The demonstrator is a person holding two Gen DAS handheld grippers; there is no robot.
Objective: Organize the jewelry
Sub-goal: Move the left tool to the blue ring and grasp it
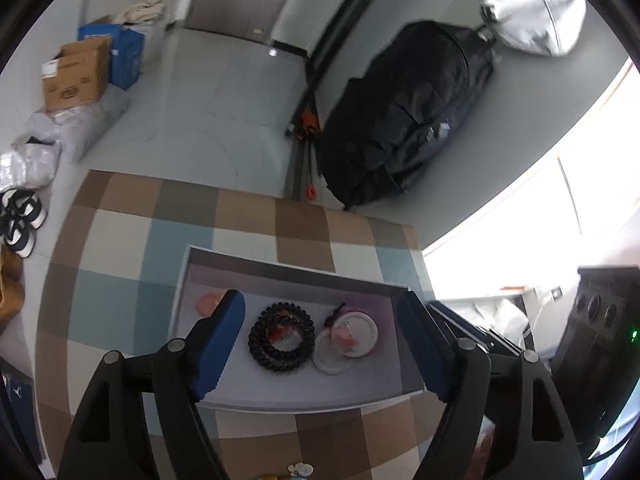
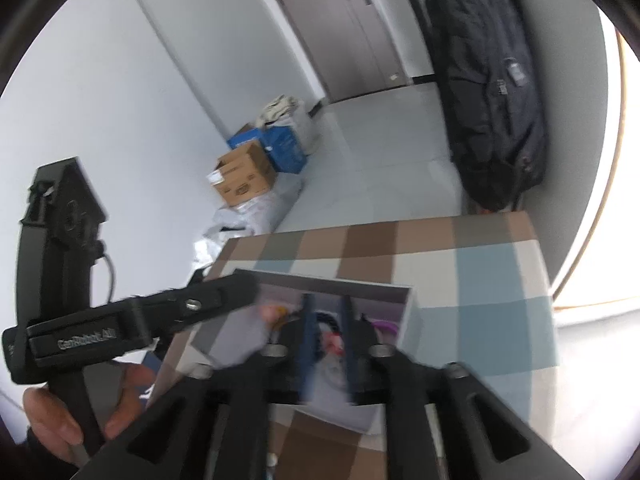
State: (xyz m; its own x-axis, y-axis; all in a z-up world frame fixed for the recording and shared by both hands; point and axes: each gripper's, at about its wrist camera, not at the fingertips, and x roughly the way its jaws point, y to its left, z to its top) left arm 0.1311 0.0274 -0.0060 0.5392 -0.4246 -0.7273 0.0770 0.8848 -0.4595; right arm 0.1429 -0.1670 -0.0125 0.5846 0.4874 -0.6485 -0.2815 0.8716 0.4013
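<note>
In the tray (image 1: 192, 280) on the checked cloth (image 1: 120, 280) lie a black coil band (image 1: 280, 336) and pink discs (image 1: 348, 338) — between the left gripper's (image 1: 320, 340) spread jaws, untouched. The right gripper (image 2: 326, 344) hovers above, jaws parted, empty.

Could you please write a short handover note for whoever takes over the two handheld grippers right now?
Left gripper: open, empty, over the shallow white cardboard tray.
Right gripper: open, nothing pinched, over the same tray; view blurred.
In the tray: black spiral coil band, round white and pink dish, peach-coloured piece.
Done: those pieces are in.
Left: small items at the checked cloth's near edge.
</note>
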